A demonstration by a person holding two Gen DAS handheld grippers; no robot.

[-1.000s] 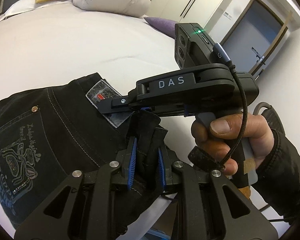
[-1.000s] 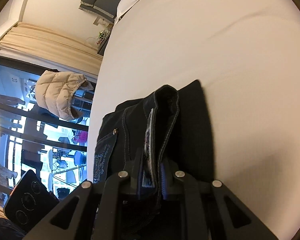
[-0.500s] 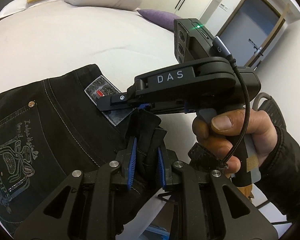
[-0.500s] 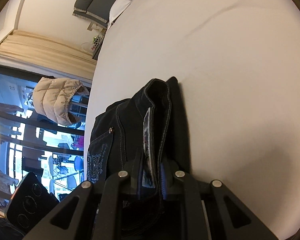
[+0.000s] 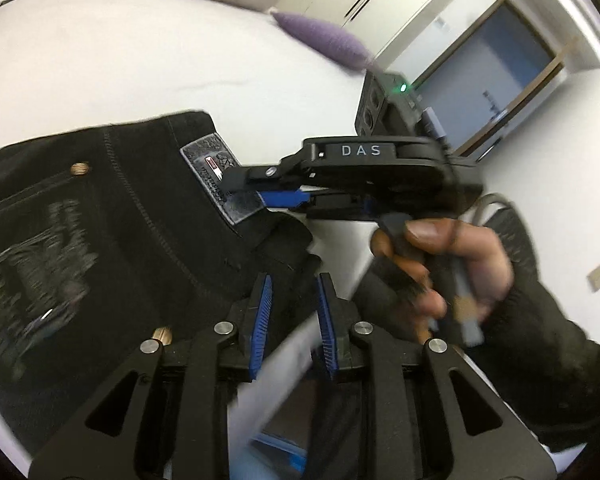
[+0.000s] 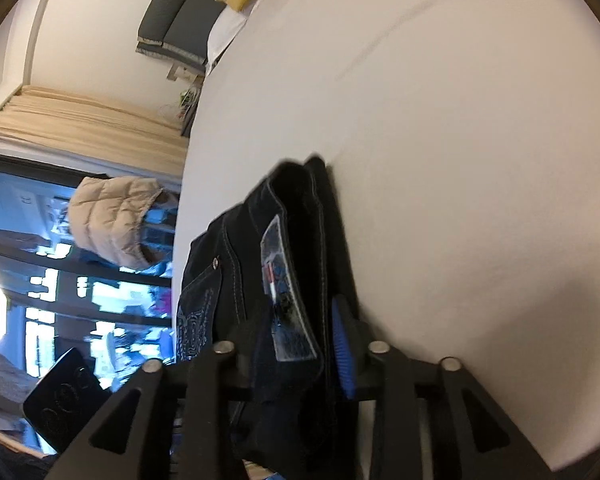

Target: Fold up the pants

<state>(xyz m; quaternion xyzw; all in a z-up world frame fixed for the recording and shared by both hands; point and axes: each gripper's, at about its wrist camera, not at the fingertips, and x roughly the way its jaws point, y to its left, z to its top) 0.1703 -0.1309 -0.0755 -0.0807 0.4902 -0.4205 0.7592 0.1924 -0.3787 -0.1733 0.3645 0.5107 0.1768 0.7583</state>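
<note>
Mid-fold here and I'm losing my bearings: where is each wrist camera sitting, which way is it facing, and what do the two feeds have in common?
Left wrist view: on the left gripper, angled down over the black pants on the white bed; its opening fingers show with no cloth between them, and the right gripper with the person's hand crosses ahead.
Right wrist view: on the right gripper, looking along the waistband, window to the left; its opening fingers straddle the cloth.
Shared: pants, their grey patch, bed.
</note>
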